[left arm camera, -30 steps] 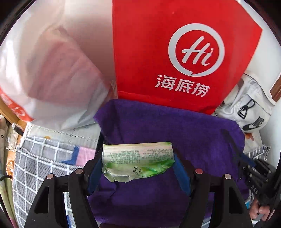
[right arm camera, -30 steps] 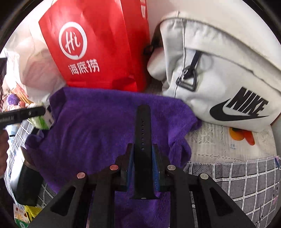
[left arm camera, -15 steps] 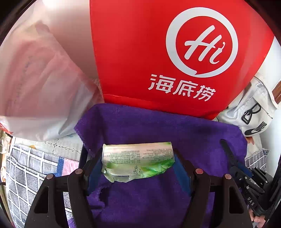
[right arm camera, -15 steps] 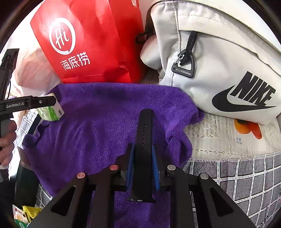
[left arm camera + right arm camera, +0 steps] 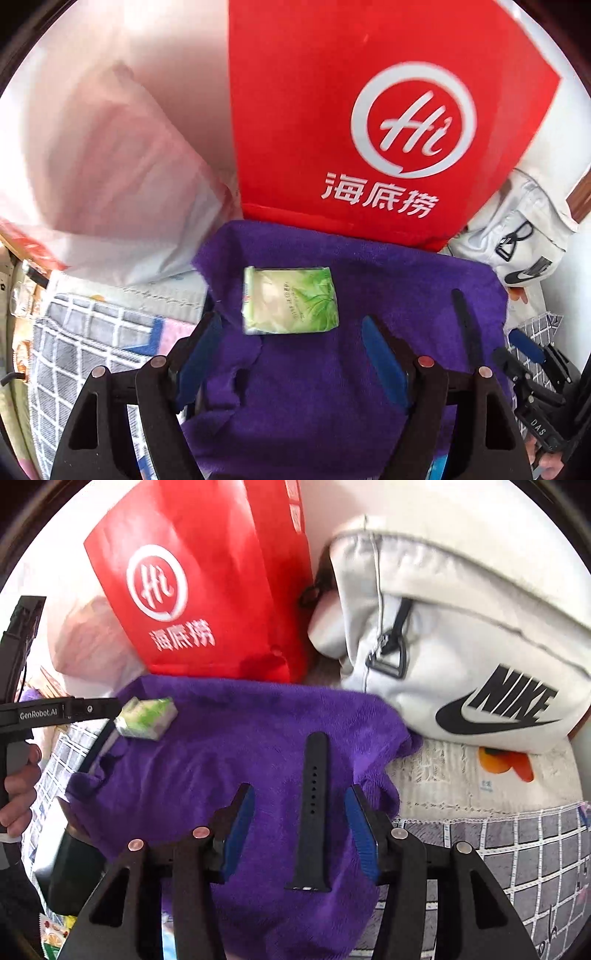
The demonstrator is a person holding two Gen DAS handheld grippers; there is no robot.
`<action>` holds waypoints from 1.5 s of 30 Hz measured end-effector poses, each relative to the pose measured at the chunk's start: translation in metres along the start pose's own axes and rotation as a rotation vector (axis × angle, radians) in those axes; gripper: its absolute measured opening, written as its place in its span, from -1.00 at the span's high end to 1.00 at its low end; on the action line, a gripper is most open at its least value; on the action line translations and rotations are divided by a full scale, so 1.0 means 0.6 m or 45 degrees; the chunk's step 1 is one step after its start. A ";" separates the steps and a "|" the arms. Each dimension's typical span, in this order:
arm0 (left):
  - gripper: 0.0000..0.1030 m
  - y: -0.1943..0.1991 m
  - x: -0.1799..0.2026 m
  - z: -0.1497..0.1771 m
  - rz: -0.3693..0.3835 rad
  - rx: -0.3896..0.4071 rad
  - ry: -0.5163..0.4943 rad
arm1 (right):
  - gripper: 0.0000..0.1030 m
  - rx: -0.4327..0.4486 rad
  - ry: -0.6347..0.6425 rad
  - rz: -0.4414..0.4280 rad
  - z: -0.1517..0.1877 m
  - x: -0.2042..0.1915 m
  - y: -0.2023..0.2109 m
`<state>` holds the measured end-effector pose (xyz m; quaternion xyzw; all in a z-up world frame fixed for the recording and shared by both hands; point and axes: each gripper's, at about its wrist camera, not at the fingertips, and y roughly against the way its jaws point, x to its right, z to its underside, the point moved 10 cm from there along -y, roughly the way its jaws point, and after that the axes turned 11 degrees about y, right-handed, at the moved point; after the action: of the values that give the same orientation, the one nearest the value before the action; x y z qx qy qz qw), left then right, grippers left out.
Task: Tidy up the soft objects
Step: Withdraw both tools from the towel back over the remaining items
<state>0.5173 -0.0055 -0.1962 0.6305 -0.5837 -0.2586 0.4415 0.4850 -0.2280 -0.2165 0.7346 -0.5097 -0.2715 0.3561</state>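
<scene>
While both fingers spread wider, tissue pack (image 5: 290, 300) freed, watch strap (image 5: 313, 812) untouched, purple towel (image 5: 229, 746) beneath.

Bright, even daylight; strong fisheye bending, dark corners, slight motion blur throughout.

- The right gripper (image 5: 299, 812) is opening its jaws; the black watch strap (image 5: 313, 805) lies between them, untouched, on the purple towel (image 5: 207, 760).
- The green tissue pack (image 5: 146, 718) rests at the towel's far left.
- A red bag (image 5: 207, 590) and a white Nike bag (image 5: 461, 646) stand behind.
</scene>
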 end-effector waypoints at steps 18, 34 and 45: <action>-0.50 0.222 -0.087 0.143 0.066 0.157 0.039 | 0.00 0.063 -0.010 0.062 0.094 -0.123 0.214; -0.50 0.261 -0.151 0.352 0.129 0.087 0.072 | -0.02 0.026 0.061 -0.075 0.287 -0.264 0.299; -0.50 0.236 -0.210 0.413 0.141 0.021 0.135 | -0.26 -0.037 -0.020 -0.057 0.348 -0.284 0.232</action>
<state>0.2136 0.0630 -0.2165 0.6138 -0.5955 -0.1951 0.4803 0.1919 -0.1503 -0.2239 0.7384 -0.4919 -0.2925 0.3567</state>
